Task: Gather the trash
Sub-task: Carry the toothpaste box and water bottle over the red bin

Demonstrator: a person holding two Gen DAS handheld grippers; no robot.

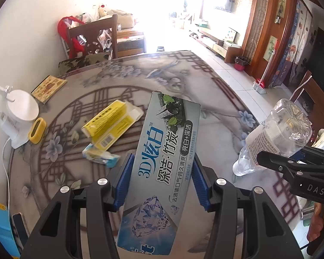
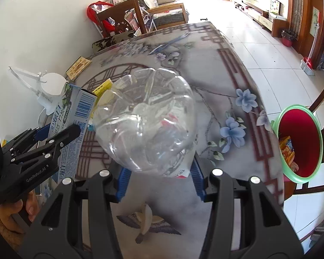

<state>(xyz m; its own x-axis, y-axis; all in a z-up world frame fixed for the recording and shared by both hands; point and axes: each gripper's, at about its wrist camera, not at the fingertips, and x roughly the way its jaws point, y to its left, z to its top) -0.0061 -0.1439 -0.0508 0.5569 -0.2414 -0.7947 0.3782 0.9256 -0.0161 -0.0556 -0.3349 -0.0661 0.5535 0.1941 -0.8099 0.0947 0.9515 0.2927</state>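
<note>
My left gripper (image 1: 162, 159) is shut on a long pale-blue toothpaste box (image 1: 170, 116), blue pads pressing both its long sides, held above the patterned table (image 1: 205, 86). My right gripper (image 2: 161, 168) is shut on a clear plastic bottle (image 2: 144, 118) with its base towards the camera. In the left wrist view the bottle (image 1: 278, 129) hangs at the right edge. In the right wrist view the box (image 2: 80, 116) is at the left. A yellow carton (image 1: 110, 125) and a crumpled blue-yellow wrapper (image 1: 100, 155) lie on the table. A green-rimmed red bin (image 2: 291, 108) stands off the table's right edge, with wrappers inside.
At the table's left edge, by the wall, stand a white lamp base (image 1: 21, 108), a small yellow object (image 1: 37, 130) and a gold-patterned booklet (image 1: 48, 88). A wooden chair (image 1: 92, 38) is tucked in at the far end. Tiled floor lies to the right, with a small red pot (image 1: 240, 63).
</note>
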